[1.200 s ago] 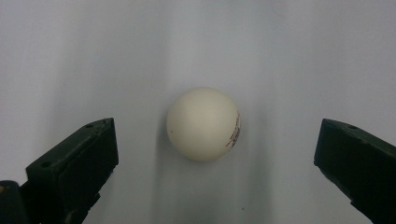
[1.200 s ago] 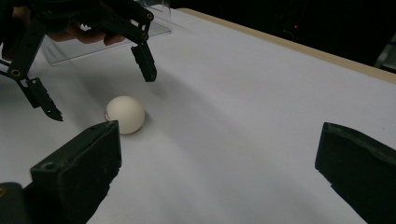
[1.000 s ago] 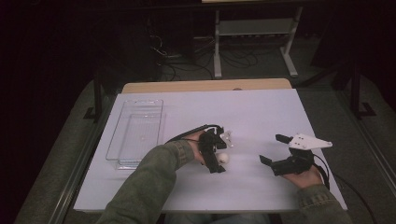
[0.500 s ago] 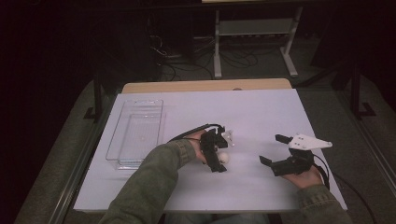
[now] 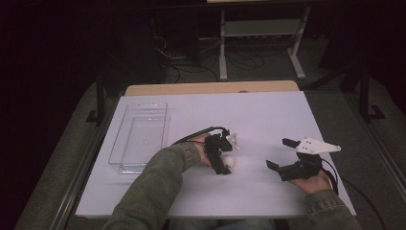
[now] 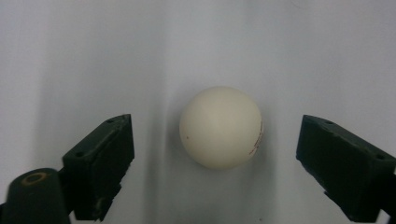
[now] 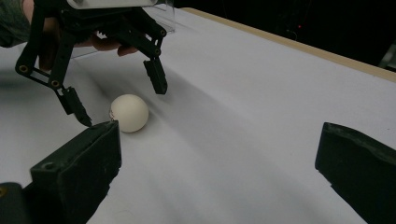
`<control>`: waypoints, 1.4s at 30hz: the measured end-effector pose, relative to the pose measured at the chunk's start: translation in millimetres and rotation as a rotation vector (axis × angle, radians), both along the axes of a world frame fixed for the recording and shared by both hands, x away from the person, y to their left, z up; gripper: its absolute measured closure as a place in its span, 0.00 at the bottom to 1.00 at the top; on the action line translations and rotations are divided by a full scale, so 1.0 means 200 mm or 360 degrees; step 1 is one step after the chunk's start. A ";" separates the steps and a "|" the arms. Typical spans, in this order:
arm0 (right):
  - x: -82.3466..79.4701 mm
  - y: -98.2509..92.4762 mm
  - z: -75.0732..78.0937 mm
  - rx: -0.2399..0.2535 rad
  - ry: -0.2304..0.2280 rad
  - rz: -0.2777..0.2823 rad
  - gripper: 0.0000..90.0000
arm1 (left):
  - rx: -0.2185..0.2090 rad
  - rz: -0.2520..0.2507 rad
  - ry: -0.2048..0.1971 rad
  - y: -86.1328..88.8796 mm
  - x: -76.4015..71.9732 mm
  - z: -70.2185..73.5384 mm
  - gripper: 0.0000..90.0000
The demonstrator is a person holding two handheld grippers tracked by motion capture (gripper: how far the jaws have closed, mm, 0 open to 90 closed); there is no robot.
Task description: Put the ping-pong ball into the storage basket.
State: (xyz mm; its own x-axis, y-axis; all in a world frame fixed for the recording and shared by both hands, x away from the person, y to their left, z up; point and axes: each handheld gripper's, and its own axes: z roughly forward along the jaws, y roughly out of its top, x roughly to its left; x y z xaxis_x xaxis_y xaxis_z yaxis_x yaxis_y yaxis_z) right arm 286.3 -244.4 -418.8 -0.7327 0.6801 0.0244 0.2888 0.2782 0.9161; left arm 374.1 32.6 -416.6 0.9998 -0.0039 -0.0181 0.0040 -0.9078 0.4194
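A cream-white ball (image 6: 220,127) lies on the white table sheet (image 5: 258,120), near the middle front. My left gripper (image 5: 224,162) points down over the ball (image 5: 230,163) with one jaw on each side. Its jaws have just been closing. A gap still shows on both sides, so the pads do not touch the ball. From the right gripper view, the left gripper (image 7: 123,105) straddles the ball (image 7: 129,113). My right gripper (image 5: 280,154) rests low at the front right. It is open, holds nothing, and faces the ball.
A clear plastic tray (image 5: 139,139) stands empty at the left of the table. The table's wooden back edge (image 5: 210,87) runs behind the sheet. A metal stand (image 5: 261,28) and cables are on the dark floor beyond.
The left hand has shifted only slightly over the ball. The right gripper has kept still.
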 end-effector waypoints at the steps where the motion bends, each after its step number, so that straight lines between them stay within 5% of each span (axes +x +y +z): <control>1: 0.00 0.00 0.00 0.0000 0.0000 0.0000 0.00 | -0.0001 0.0002 0.0001 0.00 0.00 0.00 0.14; 20: 0.00 -0.01 -0.01 -0.0005 0.0005 -0.0006 0.00 | 0.0003 -0.0048 0.0001 0.00 0.00 -0.02 0.36; 28: 0.00 0.00 -0.01 -0.0010 0.0012 -0.0006 0.00 | -0.0024 -0.0050 -0.0008 -0.01 0.00 -0.01 0.55; 42: 0.00 0.00 0.00 -0.0011 0.0008 0.0003 0.00 | -0.0052 -0.0085 -0.0002 -0.02 -0.02 0.04 0.56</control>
State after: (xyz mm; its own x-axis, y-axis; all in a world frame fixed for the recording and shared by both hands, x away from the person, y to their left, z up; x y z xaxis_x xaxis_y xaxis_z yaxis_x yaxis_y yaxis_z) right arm 286.7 -244.5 -419.7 -0.7339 0.6789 0.0234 0.2928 0.2851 0.9127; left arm 370.6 27.8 -408.9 0.9982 -0.0577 -0.0159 -0.0444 -0.8927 0.4485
